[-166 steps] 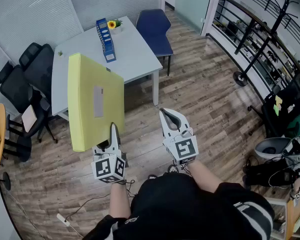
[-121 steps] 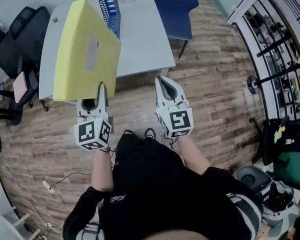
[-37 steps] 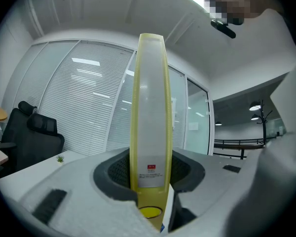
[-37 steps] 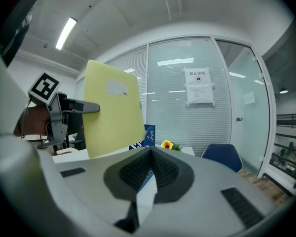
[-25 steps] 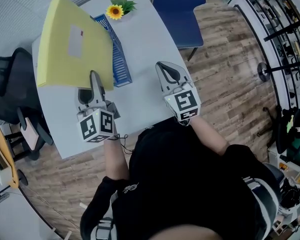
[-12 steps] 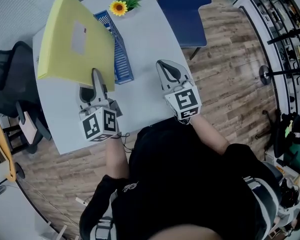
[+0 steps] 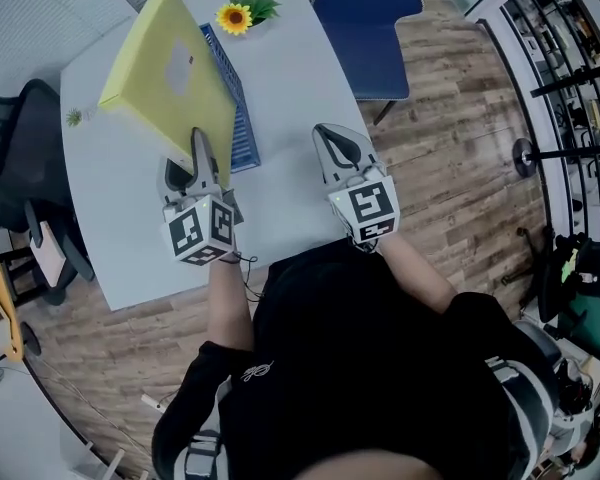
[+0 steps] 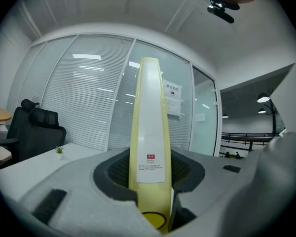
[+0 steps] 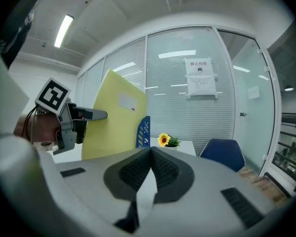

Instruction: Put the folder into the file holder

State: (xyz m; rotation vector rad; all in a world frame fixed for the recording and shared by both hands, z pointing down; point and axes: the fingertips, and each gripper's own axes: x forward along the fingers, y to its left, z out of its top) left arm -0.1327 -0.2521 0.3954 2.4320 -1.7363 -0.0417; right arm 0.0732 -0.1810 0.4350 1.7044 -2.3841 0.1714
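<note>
Since half a second earlier the large yellow cardboard folder (image 7: 165, 68) has tipped from showing its broad face to standing steeper on edge, lower and closer over the holder. At the left gripper (image 7: 198, 148), the jaws are clamped on the folder's spine at its near lower corner. The left gripper view confirms both pads pressing the yellow spine (image 8: 148, 122). The right gripper (image 7: 332, 146) is pinched closed with nothing in it and sits well apart, near the table's right edge. The spine carries a white label with a small red mark and print too fine to read. A pale blank label sits on the folder's face. The folder's lower edge overlaps the blue perforated plastic file holder (image 7: 245, 143); whether it touches or has entered cannot be told. Beyond the holder stands a small sunflower decoration (image 7: 233, 18), and a tiny green plant (image 7: 75, 118) stands near the left edge. The white rectangular table (image 7: 300, 78) is bare to the holder's right. A blue upholstered chair (image 7: 370, 28) stands off the far right corner, a black office chair (image 7: 10, 158) on the left, over brown wood-plank flooring (image 7: 450, 148). A posted notice (image 9: 200, 78) on the glass partition is illegible.
</note>
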